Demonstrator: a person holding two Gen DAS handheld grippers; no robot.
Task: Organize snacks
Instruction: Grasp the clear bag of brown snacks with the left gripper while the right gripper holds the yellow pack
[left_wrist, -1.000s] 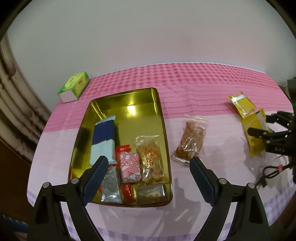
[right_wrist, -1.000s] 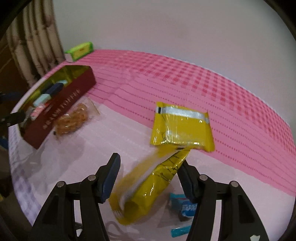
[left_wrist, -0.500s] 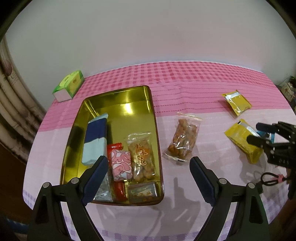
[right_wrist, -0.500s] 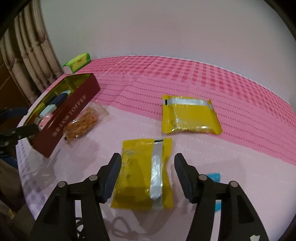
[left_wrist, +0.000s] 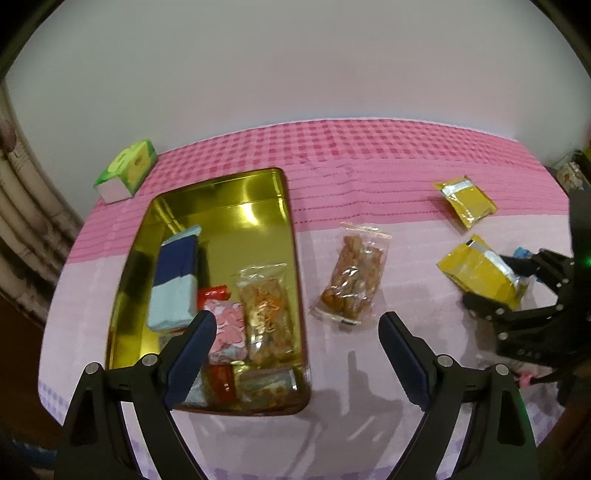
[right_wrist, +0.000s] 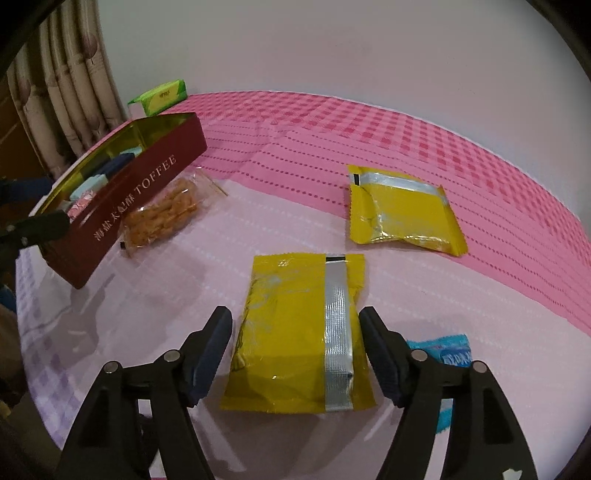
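A gold-lined tin (left_wrist: 221, 199) marked TOFFEE (right_wrist: 147, 181) holds several wrapped snacks. A clear bag of fried snacks (left_wrist: 352, 280) (right_wrist: 162, 214) lies just right of it. A yellow packet (right_wrist: 303, 332) (left_wrist: 480, 273) lies flat between the open fingers of my right gripper (right_wrist: 297, 332) (left_wrist: 495, 277); the pads stand beside it, apart from its edges. A second yellow packet (right_wrist: 402, 210) (left_wrist: 465, 199) lies farther back. My left gripper (left_wrist: 297, 332) is open and empty, above the tin's near right corner.
A green box (left_wrist: 127, 170) (right_wrist: 162, 96) stands at the table's far left. A blue wrapper (right_wrist: 448, 350) lies by my right finger. The pink cloth (left_wrist: 369, 155) covers the table. Curtains (right_wrist: 55, 92) hang at the left.
The yellow packet, tilted up in my right gripper a second ago, now lies flat on the table between its open fingers. My left gripper shifted slightly.
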